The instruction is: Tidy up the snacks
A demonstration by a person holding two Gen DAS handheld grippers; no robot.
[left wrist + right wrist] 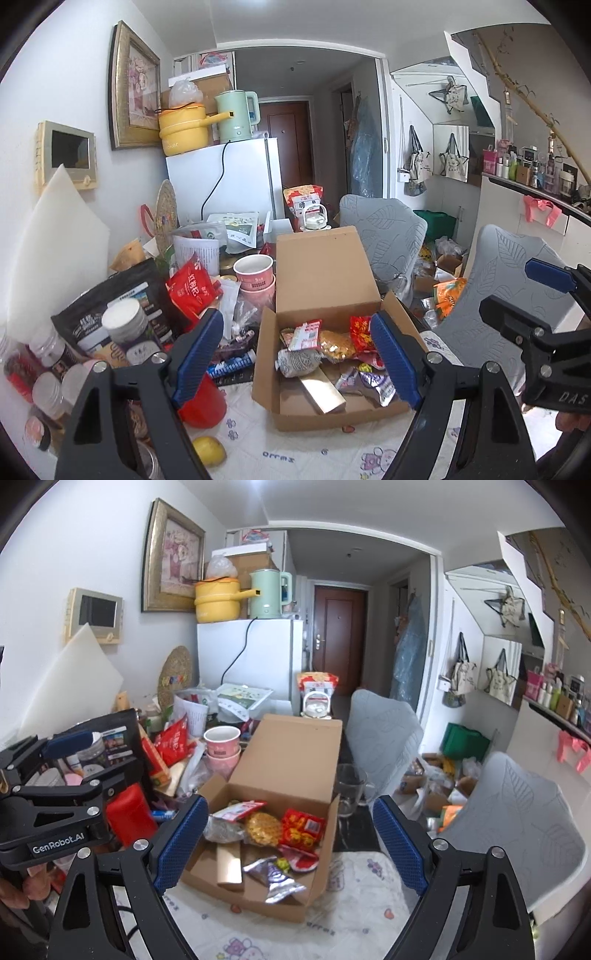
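Right now both claws, the left claw [297, 360] and right claw [291, 840], hover spread wide and empty above the open cardboard box [325, 273] of snack packets [301, 829] on the tabletop [295, 454]

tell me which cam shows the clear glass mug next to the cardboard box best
The right wrist view. There the clear glass mug stands in full sight on the dark surface just right of the open cardboard box, handle included. In the left wrist view the box's right wall and the left claw's blue finger hide it entirely.
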